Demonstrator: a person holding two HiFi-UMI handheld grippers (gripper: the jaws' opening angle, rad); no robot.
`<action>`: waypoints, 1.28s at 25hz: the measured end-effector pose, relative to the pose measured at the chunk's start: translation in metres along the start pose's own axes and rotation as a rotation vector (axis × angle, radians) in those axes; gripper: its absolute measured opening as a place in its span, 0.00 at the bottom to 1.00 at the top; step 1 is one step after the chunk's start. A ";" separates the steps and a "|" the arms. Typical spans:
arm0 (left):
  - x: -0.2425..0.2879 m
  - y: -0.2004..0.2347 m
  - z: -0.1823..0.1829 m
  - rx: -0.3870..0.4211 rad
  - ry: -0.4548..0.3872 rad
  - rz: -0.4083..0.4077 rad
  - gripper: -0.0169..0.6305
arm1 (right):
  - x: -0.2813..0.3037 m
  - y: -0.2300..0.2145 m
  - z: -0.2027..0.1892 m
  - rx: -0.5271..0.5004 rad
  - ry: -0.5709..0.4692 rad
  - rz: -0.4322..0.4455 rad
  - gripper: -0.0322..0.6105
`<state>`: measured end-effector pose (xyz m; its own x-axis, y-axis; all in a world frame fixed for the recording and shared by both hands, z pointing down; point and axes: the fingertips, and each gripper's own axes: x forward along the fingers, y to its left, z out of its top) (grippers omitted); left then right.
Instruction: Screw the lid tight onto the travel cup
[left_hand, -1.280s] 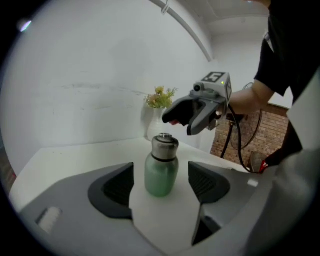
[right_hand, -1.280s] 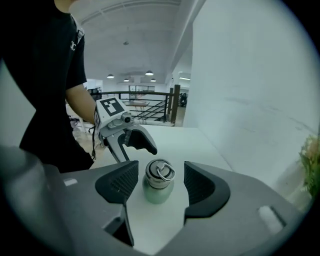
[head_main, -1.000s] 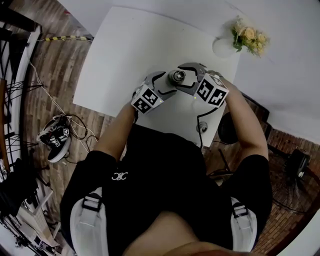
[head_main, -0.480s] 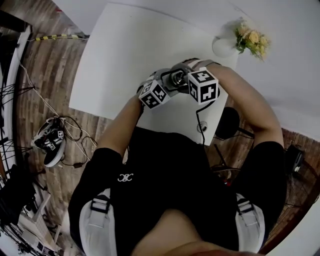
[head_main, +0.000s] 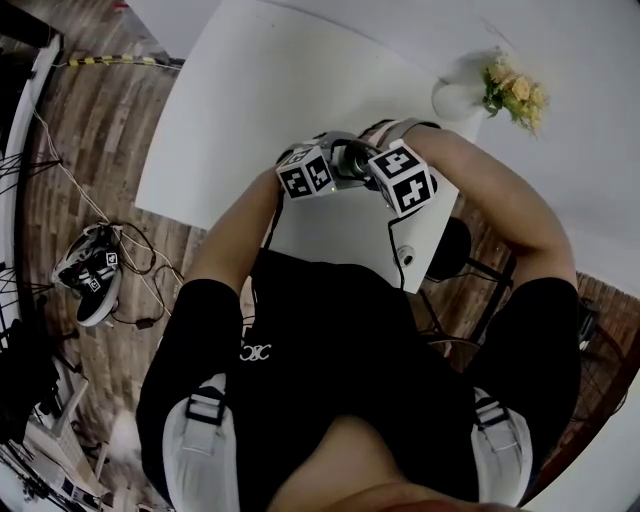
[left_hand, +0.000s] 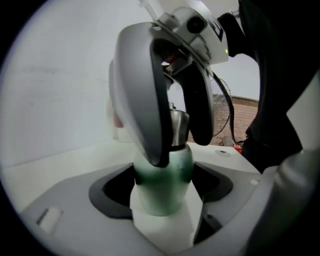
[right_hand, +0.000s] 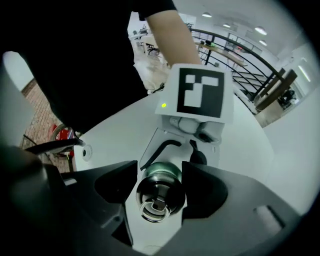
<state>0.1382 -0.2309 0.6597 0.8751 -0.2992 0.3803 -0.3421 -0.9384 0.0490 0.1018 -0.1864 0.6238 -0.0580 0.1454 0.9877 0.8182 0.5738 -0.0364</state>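
While the right gripper (right_hand: 159, 197) has rotated, fingers (right_hand: 210, 195) clenched on the lid (right_hand: 158, 201), the left gripper (left_hand: 162, 200) clamps the travel cup (left_hand: 162, 170); tightening progresses.

Head view overhead, gripper views close, sharing travel cup (left_hand: 162, 177)

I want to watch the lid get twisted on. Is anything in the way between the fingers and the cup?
Nothing visible is. The left gripper is shut on the green travel cup, and the right gripper grips the metal lid, which already sits on the cup's mouth.
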 end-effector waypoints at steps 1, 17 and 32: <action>-0.001 0.000 0.000 0.004 0.001 -0.010 0.66 | 0.004 0.002 -0.004 -0.034 0.028 0.003 0.48; 0.000 0.000 -0.001 -0.004 0.016 -0.005 0.66 | -0.008 -0.017 0.005 0.285 -0.431 -0.158 0.45; -0.007 0.003 -0.009 -0.118 -0.021 0.161 0.65 | -0.051 -0.056 -0.015 0.981 -0.887 -0.862 0.45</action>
<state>0.1283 -0.2303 0.6657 0.8125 -0.4482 0.3726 -0.5148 -0.8517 0.0980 0.0676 -0.2381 0.5776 -0.8825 -0.2823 0.3761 -0.2895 0.9564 0.0386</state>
